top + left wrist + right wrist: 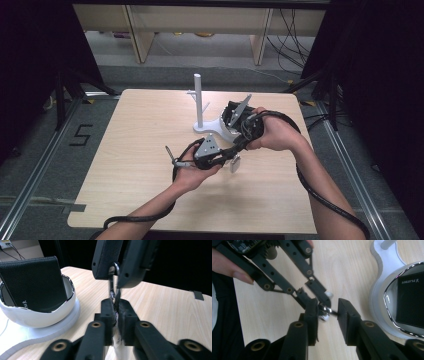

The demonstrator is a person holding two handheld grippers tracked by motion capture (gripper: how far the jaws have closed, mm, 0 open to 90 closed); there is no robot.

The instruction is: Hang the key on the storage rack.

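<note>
A small metal key ring (323, 313) with a pale tag (235, 163) hanging under it is held above the table between both grippers. My left gripper (115, 308) comes in from the left and is shut on the ring's lower part. The right gripper (328, 312) meets it from the other side, and the ring (115, 270) spans the narrow gap between its pads. In the high view the left gripper (230, 153) and right gripper (239, 145) meet tip to tip just in front of the white stand.
A white stand with an upright post (198, 100) and a chrome-rimmed bowl (37, 317) sits at the table's middle back. A black wallet (35, 282) stands in the bowl. The wooden table (135, 150) has open room on its left and near side.
</note>
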